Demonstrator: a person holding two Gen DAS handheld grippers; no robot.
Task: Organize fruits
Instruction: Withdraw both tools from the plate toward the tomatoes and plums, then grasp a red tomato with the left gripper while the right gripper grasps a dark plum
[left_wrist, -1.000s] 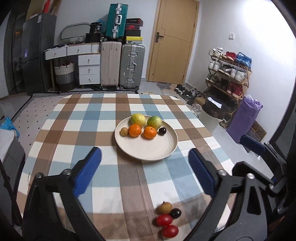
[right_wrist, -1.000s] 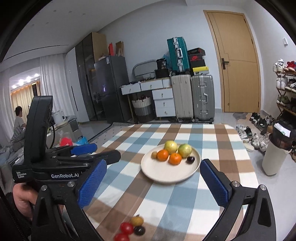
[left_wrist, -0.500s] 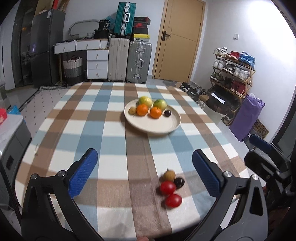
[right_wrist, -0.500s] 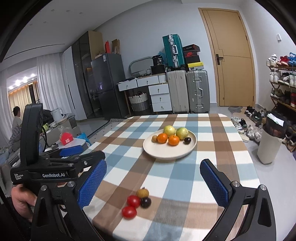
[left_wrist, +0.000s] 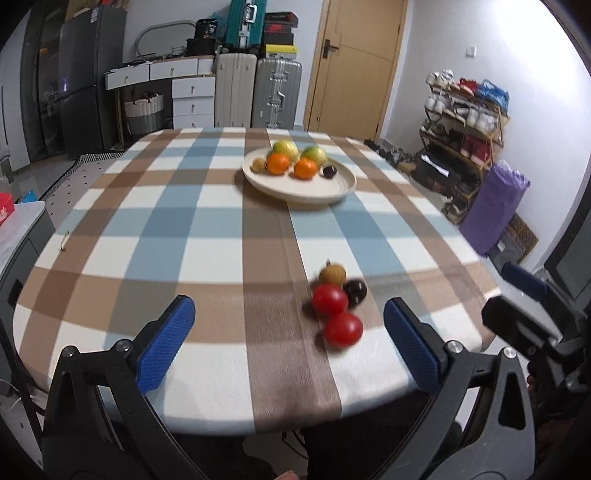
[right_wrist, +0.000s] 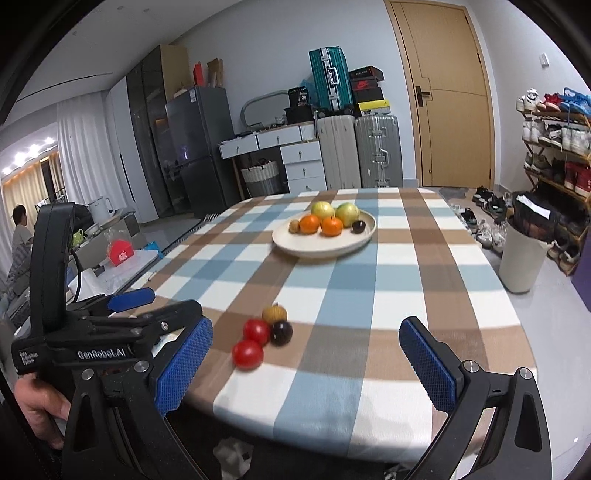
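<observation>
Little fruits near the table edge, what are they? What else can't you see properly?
- Loose fruits: blurred in both views; kinds unclear.
- Plate: fruits on it too small to name surely.
- Left gripper, right gripper: handles cut off by the bottom edge.
- Table: near underside hidden by the cloth.

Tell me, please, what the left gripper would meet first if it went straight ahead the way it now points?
Probably the checked tablecloth. The left gripper, jaws open, aims down at bare cloth short of the plate; the loose fruit cluster sits slightly right of that line. Depth is uncertain.
</observation>
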